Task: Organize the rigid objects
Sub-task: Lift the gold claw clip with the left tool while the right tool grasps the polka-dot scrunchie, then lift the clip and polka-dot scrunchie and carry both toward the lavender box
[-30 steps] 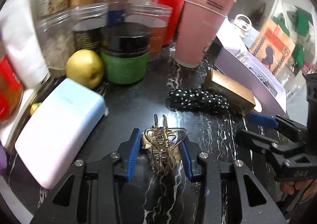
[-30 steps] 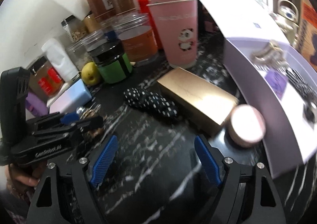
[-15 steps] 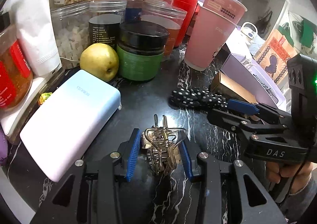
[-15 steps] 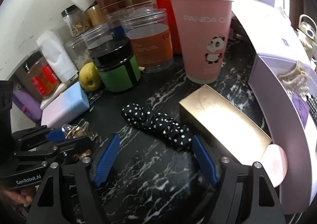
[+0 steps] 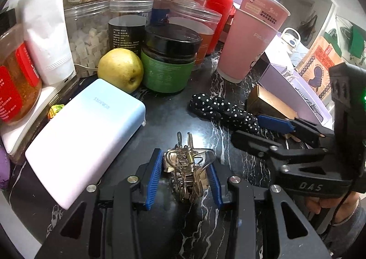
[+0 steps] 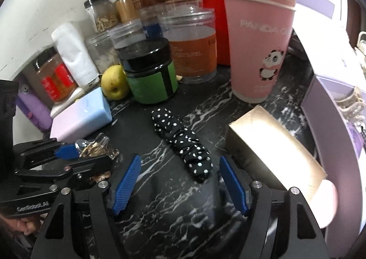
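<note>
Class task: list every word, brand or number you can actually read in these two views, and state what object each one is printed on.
"PANDA" plus a cut-off letter: pink paper cup.
"DAS": body of the right tool, seen from the left wrist.
"GenRobot.AI": body of the left tool, seen from the right wrist.
Embossed brand on the pale blue power bank: upside down, unreadable.
Jar labels and cup stickers: too small or blurred.

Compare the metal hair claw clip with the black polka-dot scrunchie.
The gold wire-metal hair claw clip is rigid and shiny; the black white-dotted fabric scrunchie is soft and matte. The clip sits clamped in the left hand-held gripper; the scrunchie lies free, just ahead of the open right hand-held gripper. Both are hair accessories over the black marble counter.
</note>
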